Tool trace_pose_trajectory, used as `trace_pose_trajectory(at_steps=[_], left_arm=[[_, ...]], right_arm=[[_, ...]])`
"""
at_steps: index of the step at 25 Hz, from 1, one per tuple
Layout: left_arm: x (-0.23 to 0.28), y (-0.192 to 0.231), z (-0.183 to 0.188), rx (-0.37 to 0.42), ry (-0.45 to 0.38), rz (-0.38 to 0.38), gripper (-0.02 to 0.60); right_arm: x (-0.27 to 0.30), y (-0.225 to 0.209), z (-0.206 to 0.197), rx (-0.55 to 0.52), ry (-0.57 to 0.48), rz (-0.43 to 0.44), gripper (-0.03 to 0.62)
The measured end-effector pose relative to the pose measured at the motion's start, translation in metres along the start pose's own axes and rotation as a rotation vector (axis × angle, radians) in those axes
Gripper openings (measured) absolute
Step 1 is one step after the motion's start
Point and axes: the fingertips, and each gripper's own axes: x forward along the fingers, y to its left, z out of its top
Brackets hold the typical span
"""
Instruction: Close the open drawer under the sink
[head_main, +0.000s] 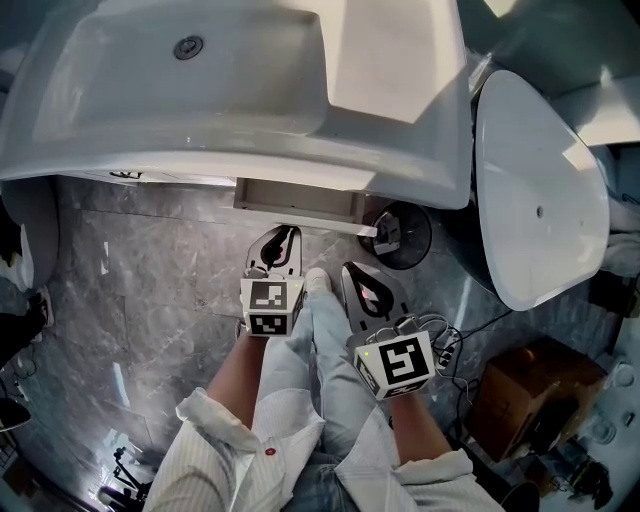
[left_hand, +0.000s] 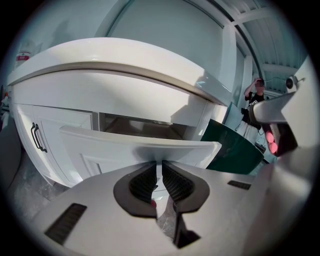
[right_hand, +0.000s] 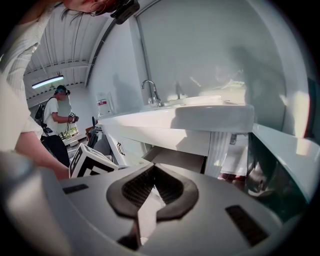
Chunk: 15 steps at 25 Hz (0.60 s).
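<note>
White vanity sink (head_main: 200, 100) with a round drain (head_main: 188, 47) across the top of the head view, its flat surface (head_main: 400, 50) sunlit to the right of the basin. Drawer (head_main: 298, 198) under the sink's front edge, pulled out over the grey marble-tiled floor (head_main: 130, 270). Left gripper (head_main: 283, 237) just short of the drawer front, fingers (left_hand: 142, 182) drawn almost together with only a thin slit between, holding nothing. Right gripper (head_main: 360, 280) a little further back and to the right, fingers (right_hand: 132, 190) meeting at the tips, gripping nothing. Dark round bin (head_main: 405, 235) on the floor beside the drawer, white oval fixture (head_main: 540, 200) beyond it, brown cardboard box (head_main: 530, 395) and black cable (head_main: 470, 330) lower right. Cabinet door with a dark handle (left_hand: 37, 137) left of the drawer. Chrome faucet (right_hand: 151, 92) on the sink, arched ribbed ceiling with a strip light (right_hand: 47, 81), a person (right_hand: 57, 115) standing far off.
</note>
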Motion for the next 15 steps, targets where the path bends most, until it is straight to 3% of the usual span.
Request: trace_pose_trajectory(at_steps=[15], left_arm=[[0.01,0.002,0.009,0.038,-0.016,0.007,0.044]], right_arm=[[0.017,-0.019,-0.024,0.011,0.048,-0.019,0.011]])
